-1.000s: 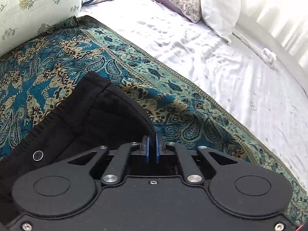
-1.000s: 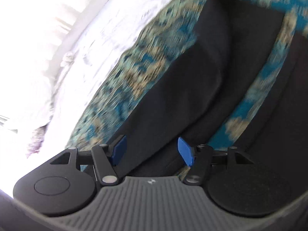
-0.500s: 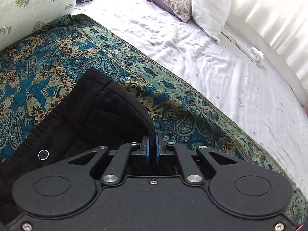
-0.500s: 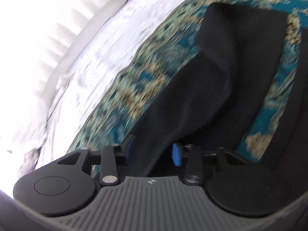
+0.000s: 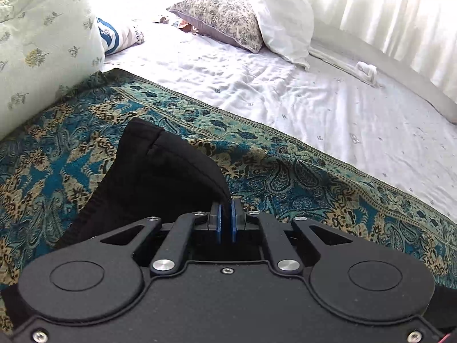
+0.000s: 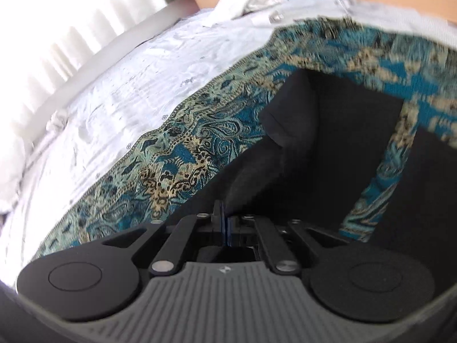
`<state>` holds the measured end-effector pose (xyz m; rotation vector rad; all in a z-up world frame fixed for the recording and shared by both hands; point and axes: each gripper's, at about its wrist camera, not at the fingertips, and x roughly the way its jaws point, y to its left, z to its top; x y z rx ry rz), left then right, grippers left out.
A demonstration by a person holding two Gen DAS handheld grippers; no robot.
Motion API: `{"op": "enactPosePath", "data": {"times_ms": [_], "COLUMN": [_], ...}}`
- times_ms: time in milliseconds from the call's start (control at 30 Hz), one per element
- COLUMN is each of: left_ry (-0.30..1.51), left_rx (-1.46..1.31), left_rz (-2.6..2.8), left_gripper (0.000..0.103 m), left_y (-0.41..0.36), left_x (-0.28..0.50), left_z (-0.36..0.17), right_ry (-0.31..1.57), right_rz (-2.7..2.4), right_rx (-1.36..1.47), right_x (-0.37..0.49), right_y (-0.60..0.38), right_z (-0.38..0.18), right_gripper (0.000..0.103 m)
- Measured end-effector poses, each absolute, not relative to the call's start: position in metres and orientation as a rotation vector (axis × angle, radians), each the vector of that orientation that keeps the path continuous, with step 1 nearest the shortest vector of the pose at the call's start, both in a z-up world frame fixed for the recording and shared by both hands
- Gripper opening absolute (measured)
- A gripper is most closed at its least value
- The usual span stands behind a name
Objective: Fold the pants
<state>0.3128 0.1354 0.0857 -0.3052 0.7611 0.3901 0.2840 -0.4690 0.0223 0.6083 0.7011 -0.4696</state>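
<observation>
The pants [image 5: 160, 177] are black and lie on the teal paisley throw [image 5: 300, 171] that covers the near part of your bed, well in from the throw's long edge where the white sheet [image 5: 314, 97] begins. Your left gripper [image 5: 225, 214] is clamped shut on a raised fold of the pants: the cloth climbs in a dark ridge from the throw straight into the narrow slit between the two blue pads [image 5: 218, 223], and a ribbed band runs along the fabric's left side. Your right gripper [image 6: 223, 217] has its jaws pressed together too, with an edge of a pant leg [image 6: 314, 148] pinched between them; the leg stretches away from the fingertips toward the far end of the throw, with a fold across it partway. A strip of the throw [image 6: 380, 171] shows between that leg and the second leg [image 6: 428, 194] at the right of the right wrist view. Beyond the throw's far edge in the left wrist view, a pale floral pillow [image 5: 42, 51] rests on the throw's corner, and a patterned cushion [image 5: 222, 17] leans against a white pillow [image 5: 285, 20] by the curtain [image 5: 385, 14].
</observation>
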Motion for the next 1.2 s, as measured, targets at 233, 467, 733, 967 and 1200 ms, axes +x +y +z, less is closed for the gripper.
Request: {"op": "enactPosePath", "data": {"times_ms": [233,467,733,967,1200], "left_ry": [0.747,0.719,0.703,0.699,0.759], "left_rx": [-0.306,-0.290,-0.270,-0.296,-0.232], "left_rz": [0.383,0.374,0.374,0.405,0.433], "left_gripper": [0.006,0.006,0.006,0.006,0.007], "left_y": [0.135,0.137,0.135,0.138,0.133], "left_x": [0.268,0.209,0.130,0.068,0.057], "left_z": [0.098,0.112,0.099,0.077,0.044], "right_ry": [0.717,0.707,0.735,0.742,0.798], "right_rz": [-0.440,-0.423,-0.416,-0.433,-0.446], "right_rx": [0.492,0.412,0.356,0.390,0.447], "right_x": [0.248,0.195,0.120,0.057,0.030], "right_y": [-0.463,-0.465,-0.468,-0.463,-0.469], "right_z": [0.050,0.077,0.070,0.049,0.023], "right_gripper": [0.003,0.003,0.003,0.003,0.003]}}
